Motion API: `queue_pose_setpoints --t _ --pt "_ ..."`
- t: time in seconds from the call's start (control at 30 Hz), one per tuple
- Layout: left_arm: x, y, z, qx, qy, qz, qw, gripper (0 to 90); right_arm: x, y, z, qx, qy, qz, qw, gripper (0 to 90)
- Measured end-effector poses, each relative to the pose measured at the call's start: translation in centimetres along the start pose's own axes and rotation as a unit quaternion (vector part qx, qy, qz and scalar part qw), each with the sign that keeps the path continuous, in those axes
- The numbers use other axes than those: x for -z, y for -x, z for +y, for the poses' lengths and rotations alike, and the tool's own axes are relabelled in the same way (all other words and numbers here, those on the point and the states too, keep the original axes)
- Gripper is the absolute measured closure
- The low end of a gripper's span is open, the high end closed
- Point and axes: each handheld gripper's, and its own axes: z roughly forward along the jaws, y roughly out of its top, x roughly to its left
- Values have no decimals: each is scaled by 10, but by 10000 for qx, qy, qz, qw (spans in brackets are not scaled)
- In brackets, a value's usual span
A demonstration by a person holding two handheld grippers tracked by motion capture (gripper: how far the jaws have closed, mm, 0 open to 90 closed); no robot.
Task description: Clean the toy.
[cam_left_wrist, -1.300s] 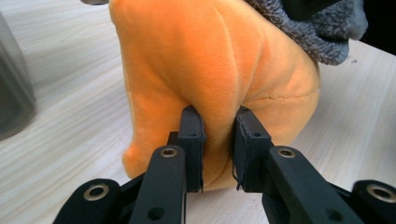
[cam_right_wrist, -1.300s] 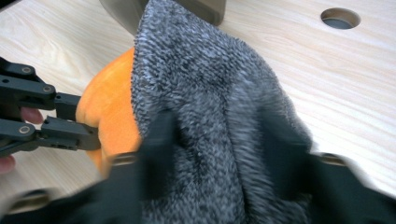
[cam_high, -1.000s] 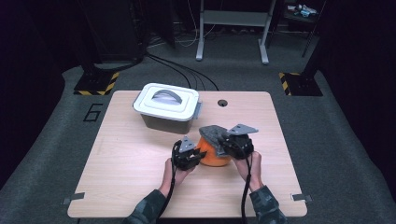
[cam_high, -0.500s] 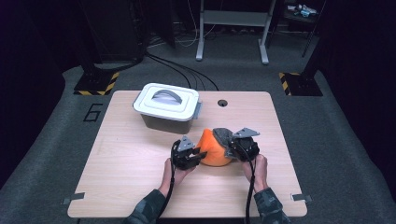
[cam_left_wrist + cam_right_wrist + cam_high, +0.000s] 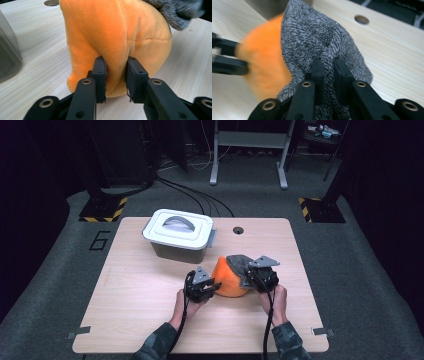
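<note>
Two grippers work on one orange plush toy [image 5: 231, 281] that sits on the wooden table [image 5: 135, 290], just in front of a lidded grey bin [image 5: 179, 235]. From the toy's left, the left gripper [image 5: 116, 76] pinches a fold of orange fabric — its jaws have just been closing, and the pads press into the plush. On the other side, the right gripper [image 5: 329, 75] is clenched on a grey knitted cloth [image 5: 319, 42] — draped over the toy's top and right side.
</note>
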Motion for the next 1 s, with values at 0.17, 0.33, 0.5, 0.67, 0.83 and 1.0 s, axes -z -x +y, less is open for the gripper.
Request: queue_pose_setpoints --t 0.17,0.33,0.5,0.67,0.83,1.0 --pt "0 1 0 21 -44 59 10000 730 2 -26 11 513 17 111 9986 794" --pt "-1 -1 -3 190 47 17 9998 752 -9 -22 7 368 -81 115 9992 795" --pt "0 0 -4 183 20 9 9998 759 -10 -15 3 298 -208 -59 9993 795" --pt "0 0 -4 154 23 -5 9999 756 -12 -9 -3 174 -245 -56 9995 796" --pt "1 2 5 -109 -6 95 9999 525 -15 -10 -7 196 -242 -101 9995 800" --pt "-4 4 3 -147 -74 140 9998 709 -16 -6 -8 151 -205 -38 9997 798"
